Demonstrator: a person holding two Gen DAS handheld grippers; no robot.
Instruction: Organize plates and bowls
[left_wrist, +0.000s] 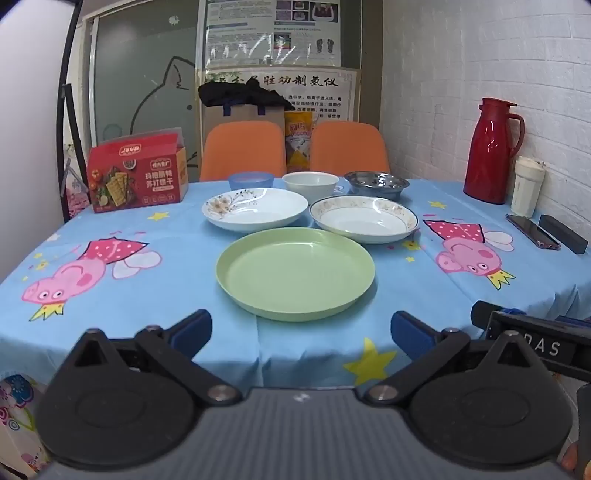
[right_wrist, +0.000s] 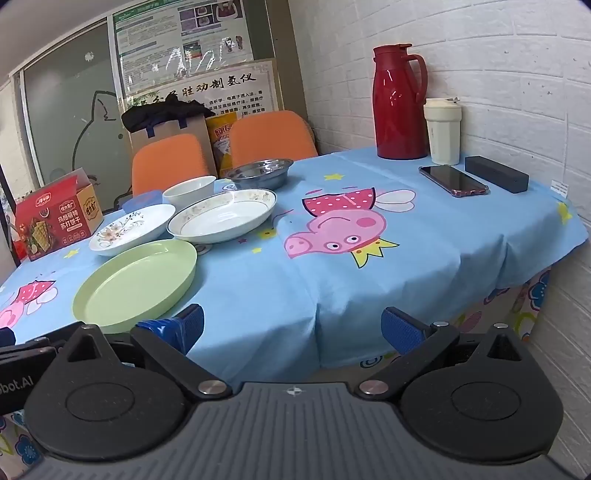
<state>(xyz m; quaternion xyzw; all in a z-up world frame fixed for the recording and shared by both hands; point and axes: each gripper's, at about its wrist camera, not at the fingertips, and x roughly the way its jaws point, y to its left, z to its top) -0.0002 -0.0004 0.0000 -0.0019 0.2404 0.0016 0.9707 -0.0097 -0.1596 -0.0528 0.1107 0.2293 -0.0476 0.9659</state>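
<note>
A green plate (left_wrist: 295, 271) lies nearest on the blue tablecloth; it also shows in the right wrist view (right_wrist: 136, 282). Behind it lie a floral white plate (left_wrist: 255, 208) (right_wrist: 131, 229) and a gold-rimmed white plate (left_wrist: 364, 218) (right_wrist: 223, 216). Further back stand a blue bowl (left_wrist: 250, 180), a white bowl (left_wrist: 310, 183) (right_wrist: 189, 192) and a steel bowl (left_wrist: 376, 184) (right_wrist: 260, 171). My left gripper (left_wrist: 301, 332) is open and empty at the table's near edge, in front of the green plate. My right gripper (right_wrist: 291, 328) is open and empty, to the right of the green plate.
A red cracker box (left_wrist: 136, 170) stands at the back left. A red thermos (right_wrist: 399, 101), a cream cup (right_wrist: 443, 131), a phone (right_wrist: 454, 181) and a black case (right_wrist: 496, 173) stand along the right wall. Two orange chairs (left_wrist: 243, 151) are behind the table.
</note>
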